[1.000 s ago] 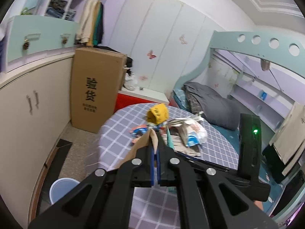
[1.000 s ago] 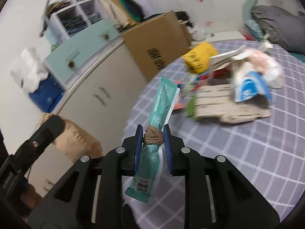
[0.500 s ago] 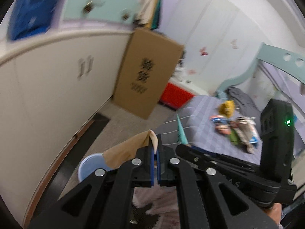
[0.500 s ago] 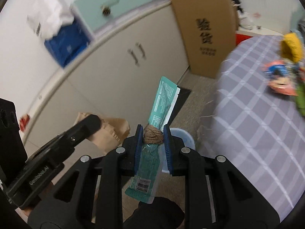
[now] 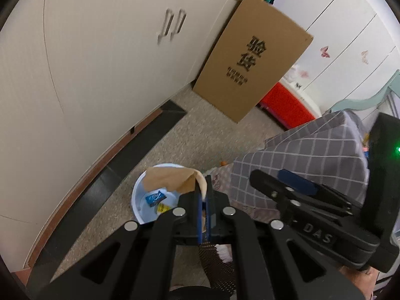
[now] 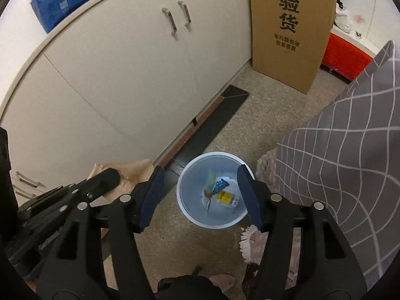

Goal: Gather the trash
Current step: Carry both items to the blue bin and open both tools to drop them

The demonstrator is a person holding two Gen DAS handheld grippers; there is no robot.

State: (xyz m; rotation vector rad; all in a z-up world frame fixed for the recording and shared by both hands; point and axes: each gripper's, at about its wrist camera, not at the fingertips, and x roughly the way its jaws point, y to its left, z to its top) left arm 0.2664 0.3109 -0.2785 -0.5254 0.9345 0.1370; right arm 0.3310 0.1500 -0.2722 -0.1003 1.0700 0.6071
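A pale blue trash bin stands on the floor beside the table; it also shows in the left wrist view. My right gripper is open above it. The teal wrapper lies in the bin with a few small wrappers. My left gripper is shut on a brown paper piece, held over the bin's near side. That paper shows left of the bin in the right wrist view, as does the left gripper.
White cabinets run along the left wall. A tall cardboard box leans against them, with a red box behind. The checkered tablecloth hangs at the right. A black floor strip runs under the cabinets.
Both grippers swung from the table down to the bin. My right gripper opened and the teal wrapper dropped into the bin. The left gripper still holds the brown paper.
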